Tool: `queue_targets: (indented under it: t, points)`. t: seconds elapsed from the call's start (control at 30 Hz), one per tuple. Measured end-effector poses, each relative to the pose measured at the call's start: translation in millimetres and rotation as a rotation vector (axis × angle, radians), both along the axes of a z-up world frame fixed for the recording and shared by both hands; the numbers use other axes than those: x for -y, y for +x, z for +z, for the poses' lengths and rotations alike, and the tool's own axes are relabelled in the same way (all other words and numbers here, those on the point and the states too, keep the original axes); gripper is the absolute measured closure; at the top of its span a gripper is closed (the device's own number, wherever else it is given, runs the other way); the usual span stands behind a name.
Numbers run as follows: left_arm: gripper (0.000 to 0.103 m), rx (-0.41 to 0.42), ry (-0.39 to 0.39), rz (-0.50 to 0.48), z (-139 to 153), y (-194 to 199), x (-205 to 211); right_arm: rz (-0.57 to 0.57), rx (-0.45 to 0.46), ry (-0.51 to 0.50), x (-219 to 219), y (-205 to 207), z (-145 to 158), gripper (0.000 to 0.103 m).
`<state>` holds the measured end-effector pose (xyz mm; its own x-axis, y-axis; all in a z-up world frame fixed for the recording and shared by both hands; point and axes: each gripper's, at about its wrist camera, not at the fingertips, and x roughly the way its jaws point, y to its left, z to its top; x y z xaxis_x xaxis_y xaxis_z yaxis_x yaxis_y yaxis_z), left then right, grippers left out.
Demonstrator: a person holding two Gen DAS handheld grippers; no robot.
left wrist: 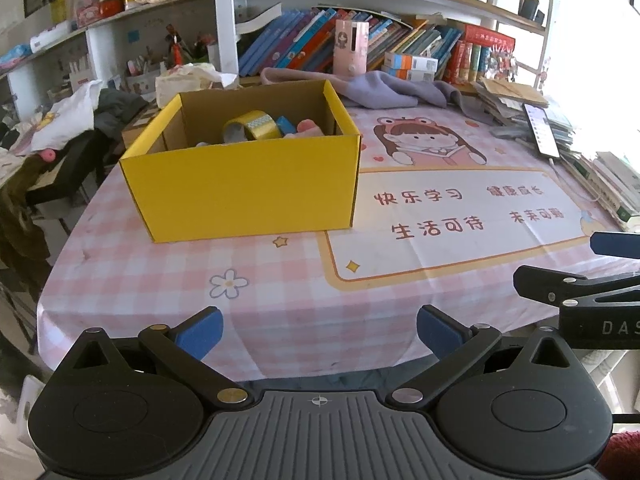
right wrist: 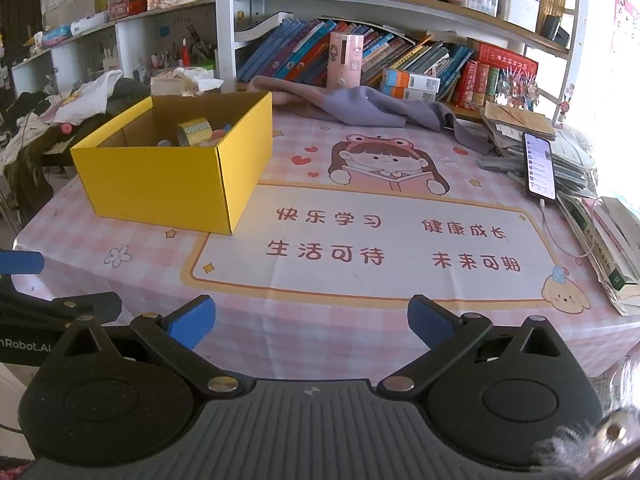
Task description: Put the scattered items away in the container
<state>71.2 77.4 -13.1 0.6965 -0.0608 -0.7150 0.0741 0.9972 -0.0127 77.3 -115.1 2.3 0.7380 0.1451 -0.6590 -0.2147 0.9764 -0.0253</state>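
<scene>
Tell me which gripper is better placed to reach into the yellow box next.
Probably left: the yellow box sits nearly straight ahead of the open left gripper, but well off to the left of the open right gripper.

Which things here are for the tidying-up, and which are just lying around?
For the job:
- yellow cardboard box
- yellow tape roll inside it
- both open grippers

Just lying about:
- grey-purple cloth
- lit smartphone
- pink cylindrical canister

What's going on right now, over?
Both grippers, left and right, open, empty. Tape already in yellow box. Nothing in the way.
</scene>
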Motion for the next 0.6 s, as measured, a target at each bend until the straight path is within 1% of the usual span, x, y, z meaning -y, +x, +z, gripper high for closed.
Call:
queue_targets:
  t: [0.6]
  points:
    - [0.0, -0.005, -0.003, -0.007, -0.8, 0.4, 1.5, 0.003, -0.016, -0.005, -2.4, 2.9, -2.9, 0.0]
